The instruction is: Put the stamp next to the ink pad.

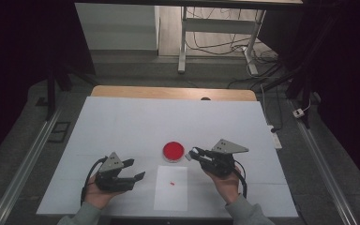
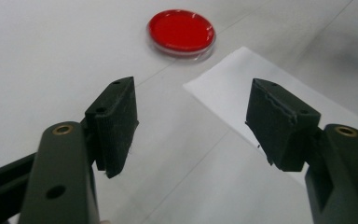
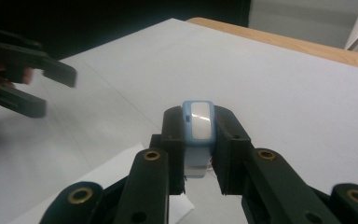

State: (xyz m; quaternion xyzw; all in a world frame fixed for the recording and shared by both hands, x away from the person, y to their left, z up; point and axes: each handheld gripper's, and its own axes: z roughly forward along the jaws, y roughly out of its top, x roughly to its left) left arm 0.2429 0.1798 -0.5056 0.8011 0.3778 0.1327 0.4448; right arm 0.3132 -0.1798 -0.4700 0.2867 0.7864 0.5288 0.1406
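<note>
A round red dish lies on the white table cover. Just in front of it is a white paper sheet with a tiny red speck on it. My right gripper hovers to the right of the dish, shut on a small pale blue and white oblong piece that stands upright between its pads. My left gripper is left of the sheet, open with nothing between its jaws, pointing toward the dish. It also appears blurred at the left of the right gripper view.
The white cover spans most of the table, with a wooden strip showing at the far edge. Beyond stand a white desk frame and loose cables on the floor. Metal rails run along both sides.
</note>
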